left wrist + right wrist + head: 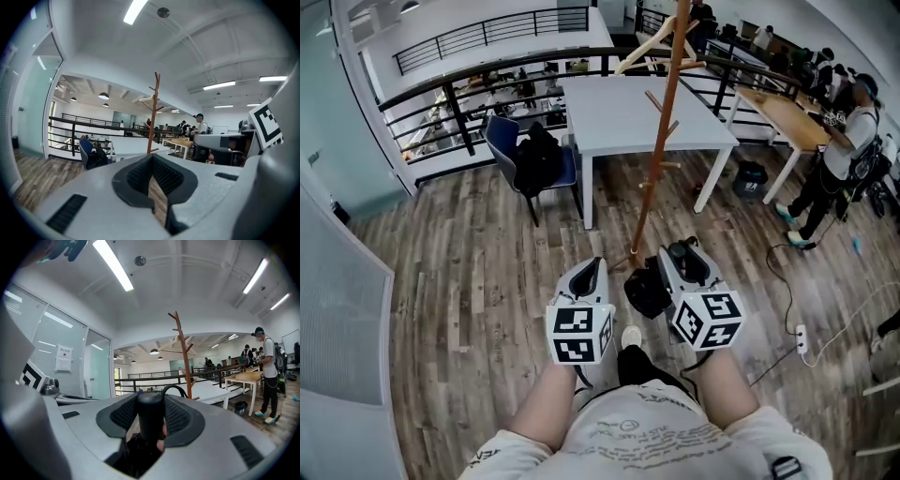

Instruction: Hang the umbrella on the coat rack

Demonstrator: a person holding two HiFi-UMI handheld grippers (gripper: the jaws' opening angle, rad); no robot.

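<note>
The wooden coat rack [659, 150] stands on the plank floor just ahead of me, in front of a white table; its pole with branching pegs also shows in the left gripper view [152, 117] and the right gripper view [183, 352]. My right gripper [675, 255] is shut on the black handle of a folded black umbrella [151, 416], whose wrist loop arcs above the jaws. The umbrella's bundle [645, 292] hangs between the two grippers. My left gripper [593, 265] is held level beside it, its tips [152, 161] together with nothing in them.
A white table [628, 117] stands behind the rack, with a blue chair carrying a black bag [534, 155] at its left. A black railing [469, 84] runs behind them. A person [844, 159] stands at a wooden table [787, 112] on the right. A cable and power strip [800, 339] lie on the floor.
</note>
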